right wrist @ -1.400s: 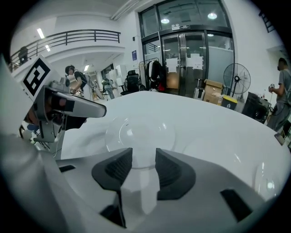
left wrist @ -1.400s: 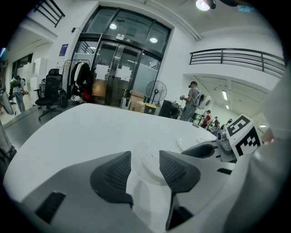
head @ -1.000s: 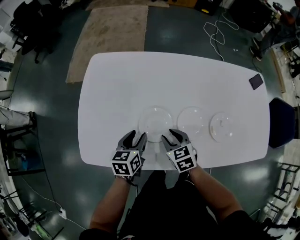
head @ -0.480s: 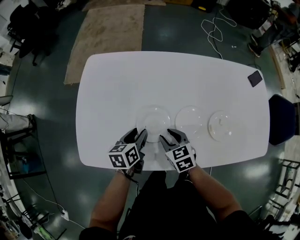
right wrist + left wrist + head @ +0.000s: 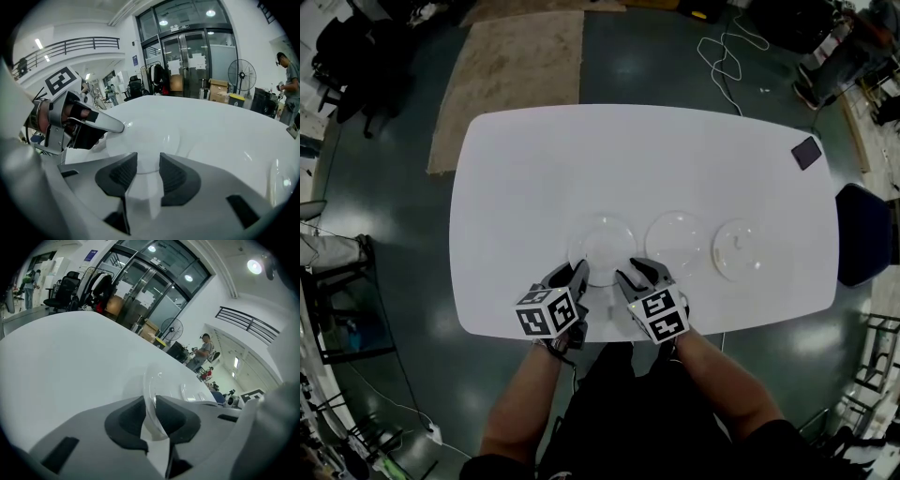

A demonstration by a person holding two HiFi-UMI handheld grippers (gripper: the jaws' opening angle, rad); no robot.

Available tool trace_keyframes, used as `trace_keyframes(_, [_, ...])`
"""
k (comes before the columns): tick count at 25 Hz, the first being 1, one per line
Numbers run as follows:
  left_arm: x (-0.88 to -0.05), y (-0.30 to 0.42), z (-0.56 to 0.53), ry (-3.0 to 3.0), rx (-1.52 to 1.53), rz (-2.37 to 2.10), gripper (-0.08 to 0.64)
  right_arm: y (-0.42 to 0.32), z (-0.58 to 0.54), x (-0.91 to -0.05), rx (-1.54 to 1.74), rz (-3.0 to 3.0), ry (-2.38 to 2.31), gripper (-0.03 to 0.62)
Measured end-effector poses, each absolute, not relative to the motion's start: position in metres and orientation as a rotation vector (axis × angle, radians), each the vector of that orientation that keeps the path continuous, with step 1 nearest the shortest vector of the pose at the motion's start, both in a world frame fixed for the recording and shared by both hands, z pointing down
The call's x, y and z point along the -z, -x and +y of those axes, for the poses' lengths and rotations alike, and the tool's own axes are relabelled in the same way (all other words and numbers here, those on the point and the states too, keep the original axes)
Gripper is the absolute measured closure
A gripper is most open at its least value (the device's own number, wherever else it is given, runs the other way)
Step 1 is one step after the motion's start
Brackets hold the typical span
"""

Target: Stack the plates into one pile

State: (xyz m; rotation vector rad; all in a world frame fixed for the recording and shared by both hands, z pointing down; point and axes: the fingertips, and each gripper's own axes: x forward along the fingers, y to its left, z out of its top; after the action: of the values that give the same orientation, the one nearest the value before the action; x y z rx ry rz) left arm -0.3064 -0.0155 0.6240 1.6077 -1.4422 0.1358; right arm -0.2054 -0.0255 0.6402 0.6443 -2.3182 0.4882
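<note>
Three clear plates in a row, one pinched at its rim

Three clear plates lie side by side on the white surface, apart from one another, near its front edge. The left gripper is clenched on the near rim of the left plate. Its jaws have just been closing, and the thin rim sits squeezed between the two dark pads. The right gripper rests just beside it at the same plate's near edge, released. Its jaws have just been closing slightly, yet they stand apart, and the rim shows in the gap with neither pad pressing on it. The middle plate and the right plate lie untouched farther right. A small dark flat thing lies near the far right corner.
</note>
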Motion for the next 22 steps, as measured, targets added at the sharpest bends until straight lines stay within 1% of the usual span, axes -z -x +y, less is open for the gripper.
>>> trace_keyframes(13, [-0.61, 0.308, -0.013, -1.559, 0.007, -1.416, 0.523, 0.188, -0.05, -0.614, -0.449, -2.381, -0.726, 0.437])
trace_keyframes(22, [-0.59, 0.307, -0.015, -1.587, 0.037, -1.412, 0.535, 0.173, -0.054, -0.597, -0.439, -2.393, -0.777, 0.442])
